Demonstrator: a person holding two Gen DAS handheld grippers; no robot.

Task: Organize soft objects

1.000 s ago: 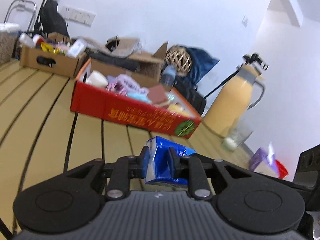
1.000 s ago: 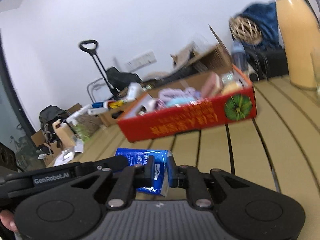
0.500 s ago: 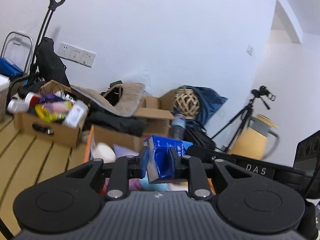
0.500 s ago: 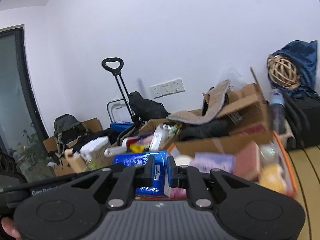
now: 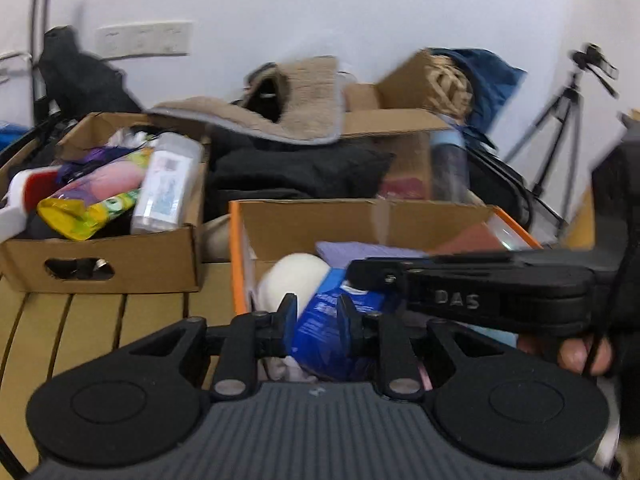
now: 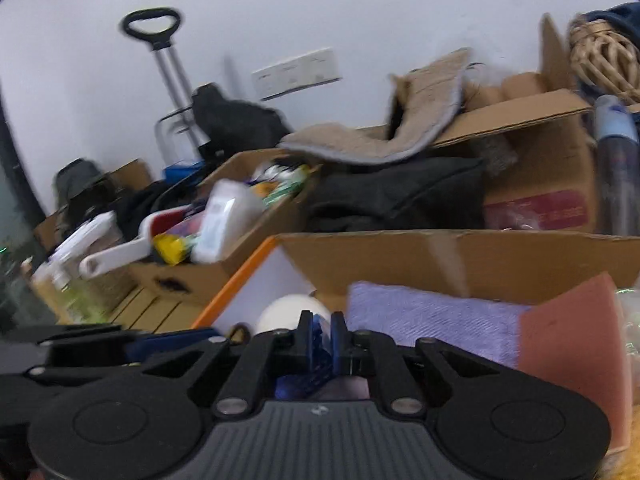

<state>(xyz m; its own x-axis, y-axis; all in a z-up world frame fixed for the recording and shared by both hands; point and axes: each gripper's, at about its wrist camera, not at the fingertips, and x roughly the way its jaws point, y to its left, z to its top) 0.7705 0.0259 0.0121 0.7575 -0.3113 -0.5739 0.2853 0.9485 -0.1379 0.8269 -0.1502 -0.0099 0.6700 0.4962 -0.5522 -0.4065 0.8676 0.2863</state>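
Cluttered cardboard boxes now replace the open slatted tabletop (image 5: 100, 320) ahead as my left tool (image 5: 313, 317) and right tool (image 6: 321, 336) both grip the blue packet (image 5: 326, 330) over the orange-rimmed box (image 5: 360, 216).

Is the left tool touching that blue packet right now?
Touching. The left wrist view shows the left tool with both pads pressed against the sides of the blue packet, no gap showing, above the orange-edged box.

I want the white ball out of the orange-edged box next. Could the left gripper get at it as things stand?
Probably not yet. The left gripper is shut on the blue packet, which the right gripper also pinches. The white ball lies just ahead, uncovered, but the packet must be dropped first.
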